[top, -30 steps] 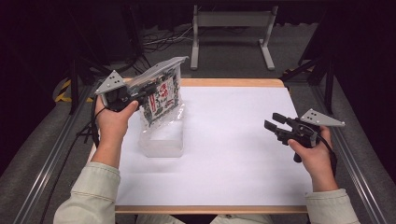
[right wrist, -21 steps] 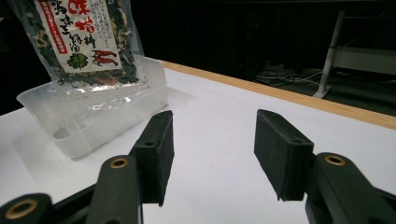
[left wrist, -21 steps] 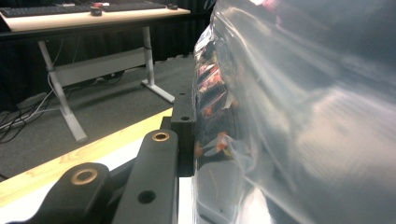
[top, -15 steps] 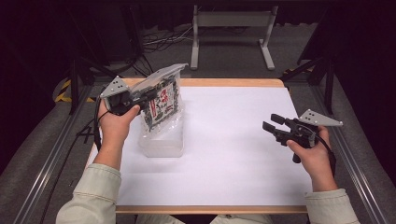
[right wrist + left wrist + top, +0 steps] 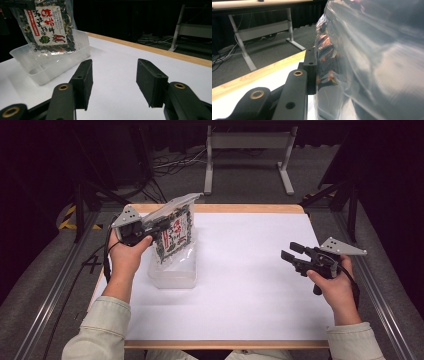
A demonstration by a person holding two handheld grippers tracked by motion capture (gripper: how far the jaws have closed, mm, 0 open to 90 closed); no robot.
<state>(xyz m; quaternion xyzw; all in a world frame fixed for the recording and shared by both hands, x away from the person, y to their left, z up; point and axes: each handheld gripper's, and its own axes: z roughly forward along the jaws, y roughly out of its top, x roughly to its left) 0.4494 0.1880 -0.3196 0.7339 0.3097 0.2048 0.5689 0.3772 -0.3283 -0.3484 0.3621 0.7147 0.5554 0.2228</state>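
The worktop (image 5: 240, 285) is white with a wooden rim, and the things sit toward its left edge. A clear tub (image 5: 172, 270) stands there, nearer the far left corner than the near one. Above it hangs a clear bag (image 5: 175, 227) of dried food with a red and white label, tilted, its lower end dipping into the tub. The left claw (image 5: 159, 226) is clamped on the bag's upper part, the film pressed against its black jaw in the left gripper view. The right claw (image 5: 291, 252) hovers near the right edge of the worktop, well apart from the bag and tub, pointing toward them. Its jaws stand apart with nothing between them.
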